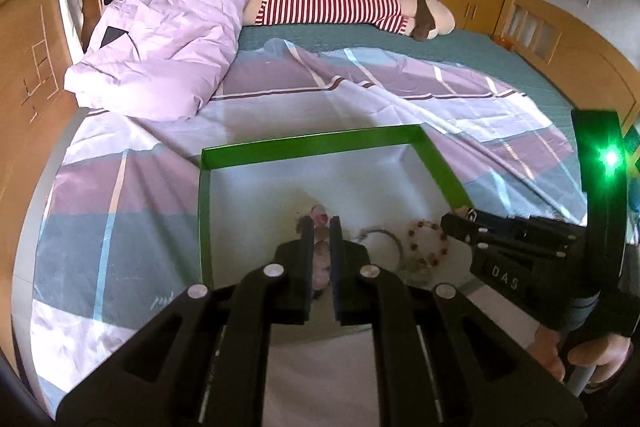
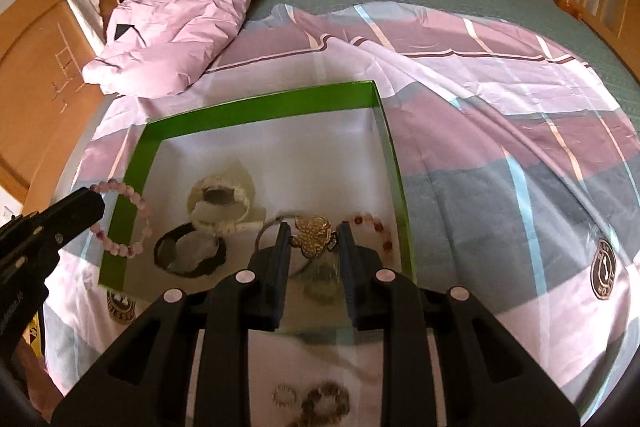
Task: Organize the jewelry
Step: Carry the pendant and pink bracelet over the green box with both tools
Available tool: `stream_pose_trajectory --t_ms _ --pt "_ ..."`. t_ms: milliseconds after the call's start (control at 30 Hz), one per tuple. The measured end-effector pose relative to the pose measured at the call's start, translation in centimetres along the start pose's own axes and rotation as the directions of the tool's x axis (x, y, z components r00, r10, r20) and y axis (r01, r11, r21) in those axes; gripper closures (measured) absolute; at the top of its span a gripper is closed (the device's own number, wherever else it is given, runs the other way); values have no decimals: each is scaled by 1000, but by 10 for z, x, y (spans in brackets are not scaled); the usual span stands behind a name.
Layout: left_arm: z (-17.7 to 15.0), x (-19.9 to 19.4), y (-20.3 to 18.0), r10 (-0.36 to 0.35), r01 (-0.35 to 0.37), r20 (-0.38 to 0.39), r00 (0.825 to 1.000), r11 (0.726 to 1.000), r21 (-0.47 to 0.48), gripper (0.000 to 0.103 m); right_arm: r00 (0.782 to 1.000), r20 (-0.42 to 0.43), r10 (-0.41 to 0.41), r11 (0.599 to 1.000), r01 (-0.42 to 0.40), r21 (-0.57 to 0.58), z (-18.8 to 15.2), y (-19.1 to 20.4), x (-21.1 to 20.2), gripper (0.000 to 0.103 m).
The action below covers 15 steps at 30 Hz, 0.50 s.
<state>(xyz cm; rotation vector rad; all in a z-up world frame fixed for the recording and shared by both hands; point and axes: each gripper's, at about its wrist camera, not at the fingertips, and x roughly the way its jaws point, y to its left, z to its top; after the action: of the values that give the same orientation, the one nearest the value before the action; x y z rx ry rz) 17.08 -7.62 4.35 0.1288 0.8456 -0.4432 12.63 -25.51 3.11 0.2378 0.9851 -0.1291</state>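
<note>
Left wrist view: left gripper point(image 1: 321, 223) narrowed onto pink bead bracelet point(image 1: 320, 217), beads showing in the slim gap between the fingers; held over the near-left part of green box point(image 1: 312, 143), which sits on the plaid sheet point(image 1: 120, 195). Inside, a thin ring-shaped piece point(image 1: 380, 239) and a red-and-white bead bracelet point(image 1: 426, 241) lying on the white floor. Right gripper point(image 1: 454, 223) entering from the right at the box's edge, something small and metallic at its tip; contact not clear. Right wrist view: right gripper point(image 2: 313, 231) partly spread, fingers flanking a gold ornate pendant point(image 2: 314, 237); pinched or merely hanging between, cannot tell. Left gripper point(image 2: 94, 201) at the box's left wall, bracelet loop point(image 2: 120, 223) dangling across the green rim. Also in the box: cream pouch point(image 2: 222, 203), dark band point(image 2: 190, 253), red beads point(image 2: 376, 227). More bead pieces point(image 2: 320, 403) on the sheet, near side, outside. Likely step: dropping the bracelet in. Best carried inward past the rim before release, lowered until slack, set on bare floor apart from the pouch and band to avoid tangling.
</note>
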Motion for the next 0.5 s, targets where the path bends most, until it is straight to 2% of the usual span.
stream_pose_trajectory --t_ms 133,233,367,500 --pt "4 21 7 38 -39 -42 998 999 -8 96 999 -31 -17 1000 17 -16 6 3 20 79" --pt "3 40 15 63 -65 -106 992 998 -17 96 996 -87 -28 1000 29 7 5 2 41 79" --pt "-1 58 28 98 -105 -146 984 994 -39 96 988 -152 -29 999 33 22 0 1 62 79" --pt "-3 68 38 106 -120 -175 979 990 -69 96 985 -165 -54 998 55 -1 -4 4 69 79"
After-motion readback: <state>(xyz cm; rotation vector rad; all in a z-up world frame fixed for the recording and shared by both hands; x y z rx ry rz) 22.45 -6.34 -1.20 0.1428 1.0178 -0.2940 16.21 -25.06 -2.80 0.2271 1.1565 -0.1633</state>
